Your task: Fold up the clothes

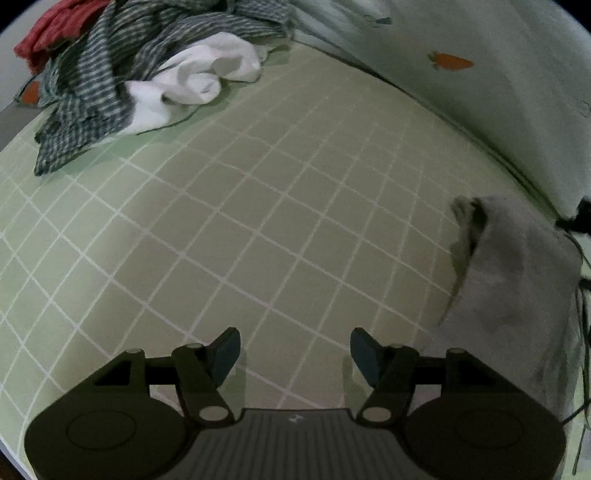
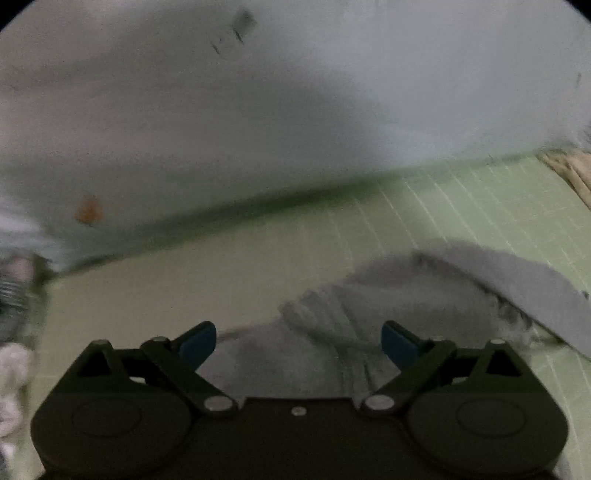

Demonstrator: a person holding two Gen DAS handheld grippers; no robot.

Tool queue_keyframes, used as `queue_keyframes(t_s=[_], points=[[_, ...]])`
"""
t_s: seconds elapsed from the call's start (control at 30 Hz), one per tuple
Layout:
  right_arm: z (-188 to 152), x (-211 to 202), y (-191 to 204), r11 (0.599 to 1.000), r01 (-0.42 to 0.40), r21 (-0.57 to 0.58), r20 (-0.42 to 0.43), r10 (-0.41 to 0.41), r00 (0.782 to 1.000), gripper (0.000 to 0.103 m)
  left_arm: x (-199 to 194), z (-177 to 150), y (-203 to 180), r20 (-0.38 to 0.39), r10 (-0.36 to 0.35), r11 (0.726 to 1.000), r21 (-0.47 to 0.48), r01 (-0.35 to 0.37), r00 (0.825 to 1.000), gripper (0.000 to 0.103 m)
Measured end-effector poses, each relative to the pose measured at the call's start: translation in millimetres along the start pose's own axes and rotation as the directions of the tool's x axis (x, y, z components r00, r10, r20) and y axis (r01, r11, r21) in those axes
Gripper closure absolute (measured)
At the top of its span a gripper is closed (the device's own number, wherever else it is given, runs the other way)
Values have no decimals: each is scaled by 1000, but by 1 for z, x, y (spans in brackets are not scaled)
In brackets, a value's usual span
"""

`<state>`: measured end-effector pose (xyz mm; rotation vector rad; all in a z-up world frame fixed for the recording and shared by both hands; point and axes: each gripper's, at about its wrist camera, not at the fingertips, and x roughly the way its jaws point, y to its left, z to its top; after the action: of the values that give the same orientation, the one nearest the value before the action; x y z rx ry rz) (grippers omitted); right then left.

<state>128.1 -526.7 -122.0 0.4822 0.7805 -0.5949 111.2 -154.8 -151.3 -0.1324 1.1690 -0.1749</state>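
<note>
A grey garment (image 1: 509,280) lies crumpled at the right of the green gridded sheet (image 1: 258,221). My left gripper (image 1: 295,354) hovers open over bare sheet to the garment's left, nothing between its blue pads. In the right wrist view, which is motion-blurred, the same grey garment (image 2: 424,295) spreads under and beyond my right gripper (image 2: 299,343). That gripper stands wide open above the cloth, with no fabric pinched between its pads. A pile of unfolded clothes sits at the far left: a striped blue-grey garment (image 1: 92,85), a white one (image 1: 195,77) and a red one (image 1: 55,26).
A pale wall (image 1: 480,74) with an orange mark (image 1: 450,61) borders the bed on the far side. Dark cords (image 1: 580,295) hang at the right edge. A beige woven item (image 2: 569,173) lies at the far right corner of the sheet.
</note>
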Motion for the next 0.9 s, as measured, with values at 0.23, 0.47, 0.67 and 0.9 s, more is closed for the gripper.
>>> queue_keyframes(t_s=[0.23, 0.47, 0.67, 0.9], points=[[-29, -7, -36, 997, -79, 18, -20, 79, 997, 85, -12, -9, -3, 19, 15, 1000, -13, -15, 1000, 36], [-60, -109, -117, 993, -121, 12, 85, 119, 989, 88, -30, -21, -31, 40, -8, 998, 66, 6, 999, 36], [-121, -115, -203, 998, 45, 36, -12, -45, 999, 87, -25, -36, -69, 4, -37, 986, 164, 35, 999, 36], [-137, -105, -205, 997, 69, -27, 33, -69, 997, 65, -20, -44, -114, -23, -85, 954, 287, 88, 996, 36]])
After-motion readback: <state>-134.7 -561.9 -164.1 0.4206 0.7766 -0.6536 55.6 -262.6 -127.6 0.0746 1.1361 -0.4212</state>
